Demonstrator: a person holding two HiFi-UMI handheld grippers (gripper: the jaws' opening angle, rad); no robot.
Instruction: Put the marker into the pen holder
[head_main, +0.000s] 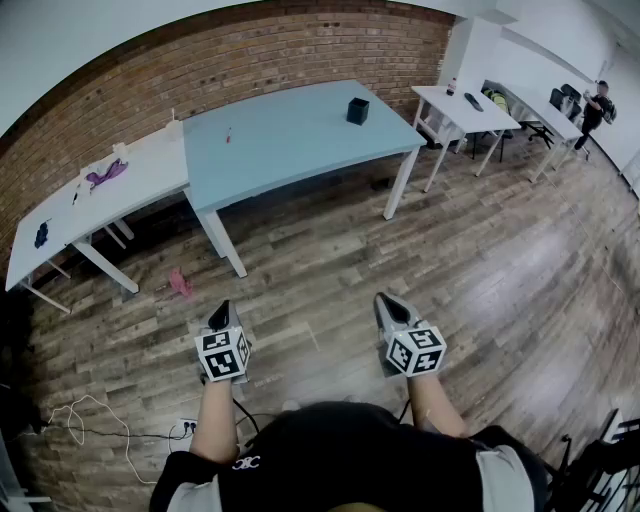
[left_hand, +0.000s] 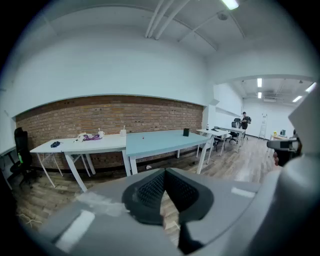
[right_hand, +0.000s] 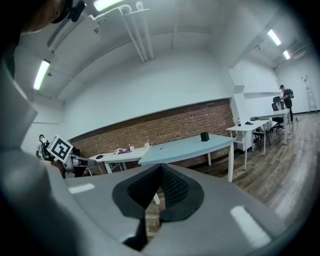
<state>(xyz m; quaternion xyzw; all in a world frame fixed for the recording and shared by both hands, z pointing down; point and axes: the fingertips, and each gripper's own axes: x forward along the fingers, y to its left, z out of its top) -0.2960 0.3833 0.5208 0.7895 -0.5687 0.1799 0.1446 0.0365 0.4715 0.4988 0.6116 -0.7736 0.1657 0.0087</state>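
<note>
L claw, R claw: both closed, empty, held fwd, tilted slightly down.

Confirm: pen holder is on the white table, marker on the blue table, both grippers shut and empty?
One error: the pen holder stands on the blue table too, as the head view shows. The marker does lie on the blue table, and the left gripper and right gripper are both shut and empty.
</note>
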